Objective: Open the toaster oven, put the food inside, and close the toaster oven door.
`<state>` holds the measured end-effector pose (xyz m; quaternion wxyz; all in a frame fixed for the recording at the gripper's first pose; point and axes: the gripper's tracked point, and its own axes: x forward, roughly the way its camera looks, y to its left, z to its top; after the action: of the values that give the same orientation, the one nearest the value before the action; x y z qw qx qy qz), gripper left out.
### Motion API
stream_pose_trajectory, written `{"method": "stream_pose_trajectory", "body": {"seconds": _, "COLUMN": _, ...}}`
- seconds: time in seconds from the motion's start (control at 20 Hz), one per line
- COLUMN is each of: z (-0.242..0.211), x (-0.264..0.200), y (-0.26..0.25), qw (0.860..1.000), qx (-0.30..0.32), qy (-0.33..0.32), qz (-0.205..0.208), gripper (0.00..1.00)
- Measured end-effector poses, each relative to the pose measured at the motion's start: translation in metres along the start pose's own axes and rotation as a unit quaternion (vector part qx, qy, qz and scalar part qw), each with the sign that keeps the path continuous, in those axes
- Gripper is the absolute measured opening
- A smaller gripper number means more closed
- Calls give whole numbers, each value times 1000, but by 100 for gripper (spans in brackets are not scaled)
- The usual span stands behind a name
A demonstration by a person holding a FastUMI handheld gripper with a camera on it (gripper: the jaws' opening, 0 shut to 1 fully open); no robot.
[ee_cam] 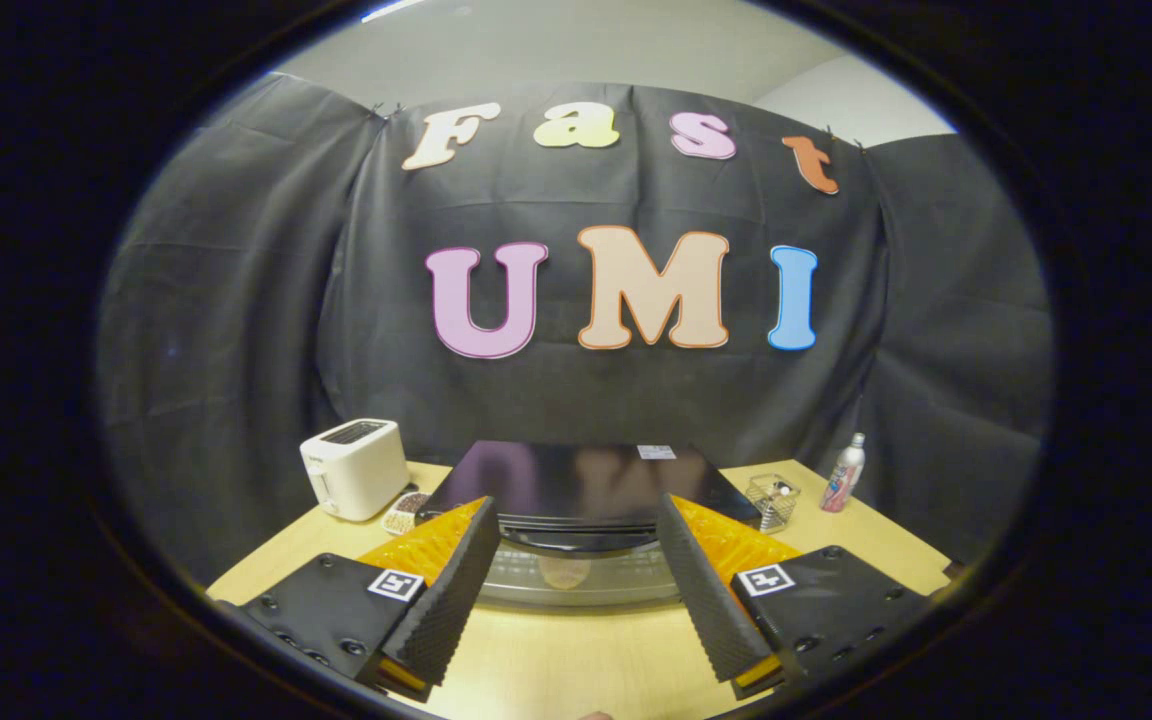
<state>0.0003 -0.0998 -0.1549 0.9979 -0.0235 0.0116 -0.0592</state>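
Toaster oven point(576, 490) stands on the light wooden surface point(576, 650), directly ahead of the jaws and centred between the two fingers. Its dark, glossy top panel faces upward and carries a small pale label point(656, 452) near the rear edge. The front door point(576, 575) appears closed, with a dark handle bar across its upper part and a glass pane below; a round, pale brown item point(563, 572), probably the food, shows through the glass, but its exact nature cannot be determined. Gripper point(576, 600) is held wide open: the fingers are spread well apart, hold nothing, and contact nothing, with bare surface between them. The fingertips reach to about the front corners of the oven without touching it. A white slot toaster point(353, 468) stands on the surface beyond the left finger, just beside the oven's left side. A small dish with dark, speckled contents point(404, 512) lies between that toaster and the oven. A small wire basket point(772, 500) sits beyond the right finger, next to the oven's right rear corner. A slim bottle with a pink label point(844, 474) stands upright further right, near the surface's edge.
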Motion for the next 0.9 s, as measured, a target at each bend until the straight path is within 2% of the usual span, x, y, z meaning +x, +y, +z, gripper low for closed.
{"method": "stream_pose_trajectory", "body": {"seconds": 0.9, "z": -7, "x": -9, "y": 6, "qw": 1000, "qx": -7, "qy": 4, "qz": 0, "gripper": 98}}
